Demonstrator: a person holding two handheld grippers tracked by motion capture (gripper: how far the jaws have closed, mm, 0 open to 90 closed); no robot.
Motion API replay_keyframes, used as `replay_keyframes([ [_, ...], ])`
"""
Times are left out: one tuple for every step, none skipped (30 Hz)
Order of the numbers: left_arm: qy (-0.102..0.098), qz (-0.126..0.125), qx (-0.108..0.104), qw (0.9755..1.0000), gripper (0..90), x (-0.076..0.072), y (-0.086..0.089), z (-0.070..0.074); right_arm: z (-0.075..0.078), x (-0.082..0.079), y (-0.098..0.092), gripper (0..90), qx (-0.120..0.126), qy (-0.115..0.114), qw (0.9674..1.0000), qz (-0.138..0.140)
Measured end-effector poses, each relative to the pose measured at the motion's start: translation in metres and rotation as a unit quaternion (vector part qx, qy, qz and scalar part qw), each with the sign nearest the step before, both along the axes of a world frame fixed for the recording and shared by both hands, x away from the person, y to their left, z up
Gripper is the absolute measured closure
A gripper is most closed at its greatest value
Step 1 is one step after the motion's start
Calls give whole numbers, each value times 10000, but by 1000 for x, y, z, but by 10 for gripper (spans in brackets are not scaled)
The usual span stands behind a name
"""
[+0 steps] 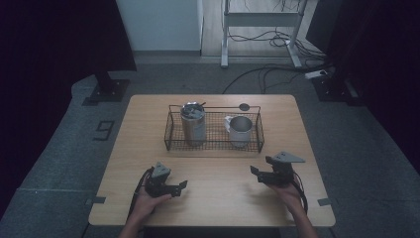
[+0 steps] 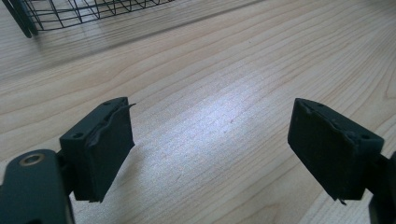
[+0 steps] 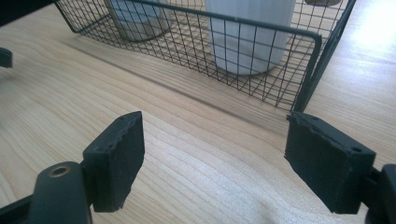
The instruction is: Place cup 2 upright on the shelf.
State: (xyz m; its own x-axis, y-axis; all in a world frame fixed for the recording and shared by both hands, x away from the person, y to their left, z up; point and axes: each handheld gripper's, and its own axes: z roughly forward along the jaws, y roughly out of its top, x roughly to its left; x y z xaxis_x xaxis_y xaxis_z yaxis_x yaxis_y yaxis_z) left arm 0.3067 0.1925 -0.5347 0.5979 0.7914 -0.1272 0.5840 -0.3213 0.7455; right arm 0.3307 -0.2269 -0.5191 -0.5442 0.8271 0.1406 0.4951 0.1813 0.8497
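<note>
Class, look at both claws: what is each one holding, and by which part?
Nothing is held: the left claw and the right claw both have their jaws apart over the table, with nothing between them.

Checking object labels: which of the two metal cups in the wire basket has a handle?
The shorter mug at the right end of the basket; its handle points left toward the taller, handleless tumbler.
</note>
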Motion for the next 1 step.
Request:
replay_keyframes([
  [-2, -2, 9, 10000, 144, 0, 0, 0, -1, 0, 0, 192, -31, 10, 10000, -18],
])
